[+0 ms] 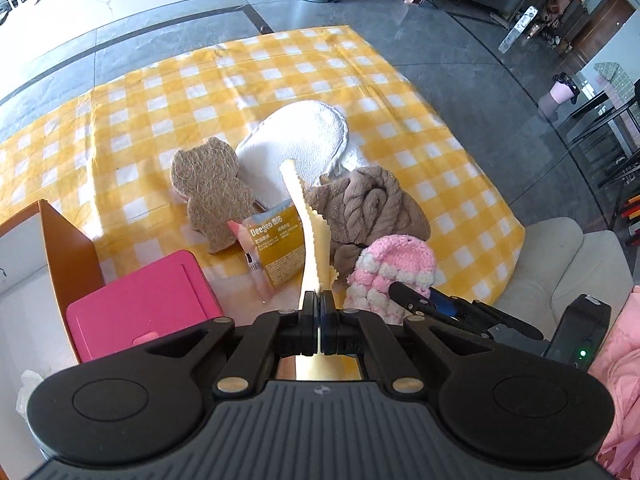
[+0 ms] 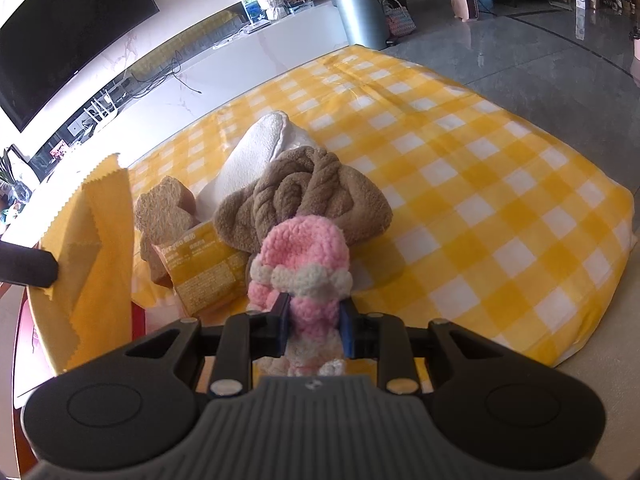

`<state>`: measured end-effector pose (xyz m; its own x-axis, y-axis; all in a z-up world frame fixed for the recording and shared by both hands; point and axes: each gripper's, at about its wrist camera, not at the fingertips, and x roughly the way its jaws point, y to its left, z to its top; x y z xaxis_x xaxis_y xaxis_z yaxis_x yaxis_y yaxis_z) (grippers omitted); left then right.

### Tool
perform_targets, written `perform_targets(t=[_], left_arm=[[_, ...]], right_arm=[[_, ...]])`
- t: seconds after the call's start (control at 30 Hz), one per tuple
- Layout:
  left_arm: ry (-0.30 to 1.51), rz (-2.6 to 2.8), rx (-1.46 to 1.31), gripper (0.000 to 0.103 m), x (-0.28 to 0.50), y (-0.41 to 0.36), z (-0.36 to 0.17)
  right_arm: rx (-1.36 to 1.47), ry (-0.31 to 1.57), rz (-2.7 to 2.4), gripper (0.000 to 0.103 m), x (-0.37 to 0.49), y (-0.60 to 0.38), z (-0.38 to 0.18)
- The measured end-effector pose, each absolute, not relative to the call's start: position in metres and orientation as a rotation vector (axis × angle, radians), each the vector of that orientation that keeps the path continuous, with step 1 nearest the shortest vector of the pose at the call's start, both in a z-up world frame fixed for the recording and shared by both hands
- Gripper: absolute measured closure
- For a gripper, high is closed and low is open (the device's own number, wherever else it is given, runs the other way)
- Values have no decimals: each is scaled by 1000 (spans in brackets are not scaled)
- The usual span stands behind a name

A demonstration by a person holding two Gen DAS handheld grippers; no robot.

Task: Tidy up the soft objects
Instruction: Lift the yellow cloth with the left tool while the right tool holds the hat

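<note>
My left gripper (image 1: 321, 300) is shut on a thin yellow cloth (image 1: 310, 236) with zigzag edges, which hangs lifted above the pile. The same yellow cloth (image 2: 96, 240) shows at the left of the right wrist view. My right gripper (image 2: 314, 320) is shut on a pink-and-white crocheted piece (image 2: 302, 256), also seen as the crocheted piece (image 1: 390, 268) with the right gripper's fingers (image 1: 412, 300) on it. Behind lie a brown knotted plush (image 2: 308, 196), a white fleece mitt (image 1: 296, 140), a bear-shaped brown sponge (image 1: 212, 192) and a yellow snack packet (image 1: 280, 252).
All of it rests on a yellow-and-white checked blanket (image 1: 160, 112). A pink box (image 1: 140, 308) sits inside an orange-walled carton (image 1: 68, 248) at the left. A beige cushion (image 1: 560, 264) and a pink sleeve (image 1: 620, 380) are at the right; grey tiled floor surrounds.
</note>
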<state>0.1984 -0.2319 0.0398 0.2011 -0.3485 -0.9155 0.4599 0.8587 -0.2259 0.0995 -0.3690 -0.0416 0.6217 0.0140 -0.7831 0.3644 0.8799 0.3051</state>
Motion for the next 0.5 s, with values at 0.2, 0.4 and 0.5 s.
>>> perform_targets(t=[0.2,0.4,0.5], left_arm=[[1212,-565,49,102,193,-207,58],[1156,-569,-56,102,177,-167,79],[1115,-561,-120,102,166,-138,86]], right_arm=[[462,862,-196,79,98,-366,-36],[446,807,-172,79,92,-355,-17],[440,773,-156,79,88,-348,-7]])
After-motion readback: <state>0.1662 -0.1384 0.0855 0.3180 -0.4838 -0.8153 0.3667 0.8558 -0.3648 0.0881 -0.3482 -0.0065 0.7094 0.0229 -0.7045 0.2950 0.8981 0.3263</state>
